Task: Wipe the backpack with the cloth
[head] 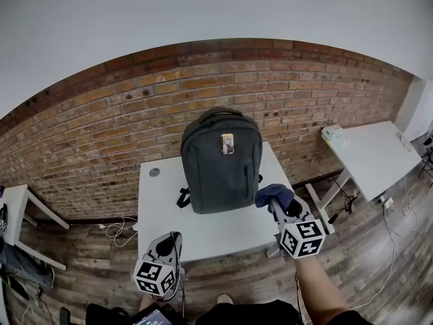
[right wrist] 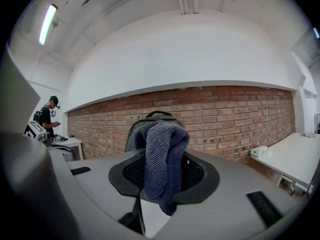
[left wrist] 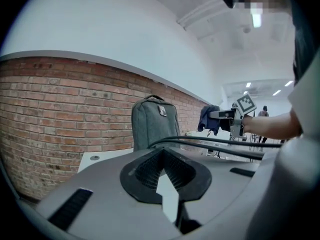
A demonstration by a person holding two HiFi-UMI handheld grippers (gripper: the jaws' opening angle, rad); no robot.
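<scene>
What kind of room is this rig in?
Probably an office or lab workspace: white desks along a brick wall, loose cables on the wood floor, strip lights overhead.

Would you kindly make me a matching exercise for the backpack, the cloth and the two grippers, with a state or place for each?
Things:
1. backpack
2. cloth
3. left gripper
4. right gripper

States or places:
a. jaws together, empty
b. upright on the white table
c. blue, draped from jaws
d. shut on the cloth

Pairs: 1-b, 2-c, 3-a, 4-d
</scene>
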